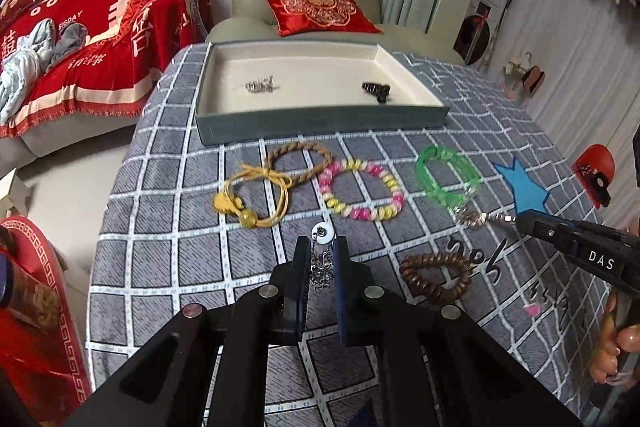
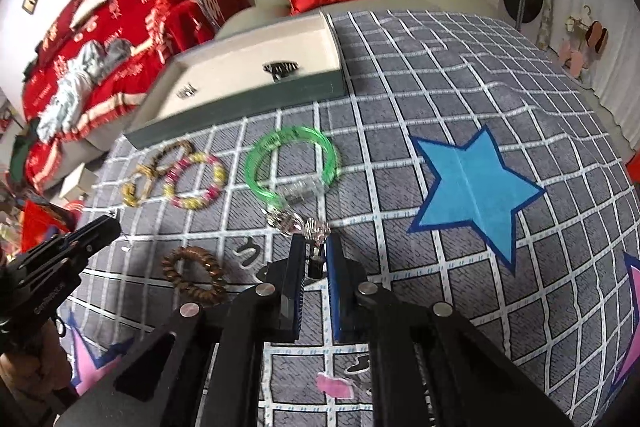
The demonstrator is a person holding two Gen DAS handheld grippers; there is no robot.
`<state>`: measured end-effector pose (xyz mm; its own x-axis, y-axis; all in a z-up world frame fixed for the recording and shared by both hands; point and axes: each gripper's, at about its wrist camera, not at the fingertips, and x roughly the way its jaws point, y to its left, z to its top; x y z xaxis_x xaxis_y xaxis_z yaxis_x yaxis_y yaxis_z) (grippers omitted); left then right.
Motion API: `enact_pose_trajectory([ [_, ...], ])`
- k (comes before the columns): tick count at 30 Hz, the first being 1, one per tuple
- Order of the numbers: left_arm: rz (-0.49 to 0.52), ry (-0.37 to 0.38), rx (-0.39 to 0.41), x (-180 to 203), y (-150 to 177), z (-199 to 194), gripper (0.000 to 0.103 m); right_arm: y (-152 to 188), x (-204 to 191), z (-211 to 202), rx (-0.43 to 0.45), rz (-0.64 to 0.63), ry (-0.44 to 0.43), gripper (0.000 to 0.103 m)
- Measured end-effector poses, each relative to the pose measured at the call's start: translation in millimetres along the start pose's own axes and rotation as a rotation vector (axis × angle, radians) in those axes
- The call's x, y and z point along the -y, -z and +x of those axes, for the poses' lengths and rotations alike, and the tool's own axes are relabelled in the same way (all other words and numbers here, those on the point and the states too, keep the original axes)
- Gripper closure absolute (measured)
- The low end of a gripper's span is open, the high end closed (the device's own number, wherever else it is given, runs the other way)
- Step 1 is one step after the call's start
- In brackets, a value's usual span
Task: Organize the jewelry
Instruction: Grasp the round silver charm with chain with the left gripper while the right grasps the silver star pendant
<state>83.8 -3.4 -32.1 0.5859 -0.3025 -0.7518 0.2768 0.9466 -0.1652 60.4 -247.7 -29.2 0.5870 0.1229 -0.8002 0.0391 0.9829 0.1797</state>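
Observation:
My left gripper (image 1: 322, 247) is shut on a silver earring (image 1: 322, 259) with a round stud and a dangling charm, held above the checked cloth. My right gripper (image 2: 316, 247) is shut on a sparkly silver hair clip (image 2: 298, 223), just below the green bangle (image 2: 292, 163); it shows in the left wrist view (image 1: 516, 221) too. The cream-lined tray (image 1: 320, 129) at the far edge holds a silver piece (image 1: 261, 85) and a black clip (image 1: 376, 90). On the cloth lie a yellow cord bracelet (image 1: 252, 197), a braided brown ring (image 1: 300, 159), a pink-yellow bead bracelet (image 1: 362, 193) and a brown coil tie (image 1: 436, 277).
A blue paper star (image 2: 474, 183) lies right of the green bangle. A red object (image 1: 594, 171) sits at the table's right edge. A green armchair with a red cushion (image 1: 316, 7) stands behind the tray, and a red-covered sofa (image 1: 80, 39) is to the left.

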Motion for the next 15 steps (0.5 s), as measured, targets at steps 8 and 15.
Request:
enact_pose_trajectory([
  [8, -0.028, 0.016, 0.031, -9, -15, -11, 0.076, -7, -1, -2, -0.006, 0.0, -0.043, 0.092],
  [15, -0.037, 0.013, 0.014, -11, -9, -8, 0.076, -4, -7, 16, -0.037, -0.057, -0.03, 0.045],
])
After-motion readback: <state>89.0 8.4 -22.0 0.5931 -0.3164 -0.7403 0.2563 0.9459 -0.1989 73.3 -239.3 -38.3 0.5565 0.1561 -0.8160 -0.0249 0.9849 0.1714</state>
